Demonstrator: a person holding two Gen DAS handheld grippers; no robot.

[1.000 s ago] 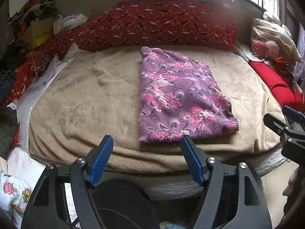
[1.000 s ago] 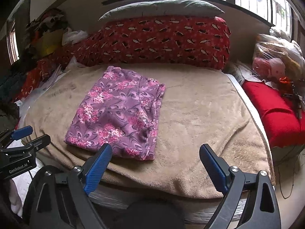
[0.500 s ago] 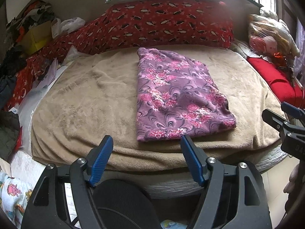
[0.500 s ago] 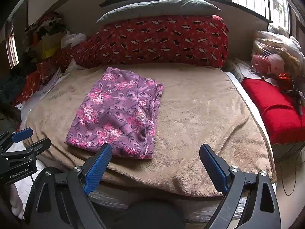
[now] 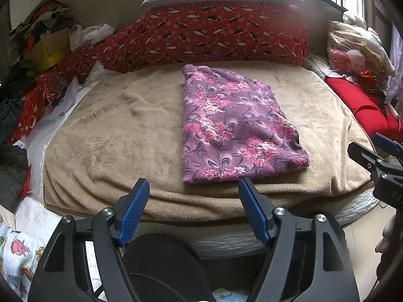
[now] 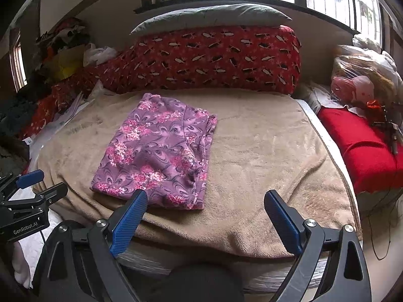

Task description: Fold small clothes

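Only clear text: "GenRobot.AI" in white on the black body of the left gripper [image 6: 37, 186], seen at the left edge of the right wrist view. The right gripper [image 5: 377, 151] body, at the right edge of the left wrist view, carries a few pale letters cut off by the frame, not legible. Papers along the bed's left edge show print too small to read.
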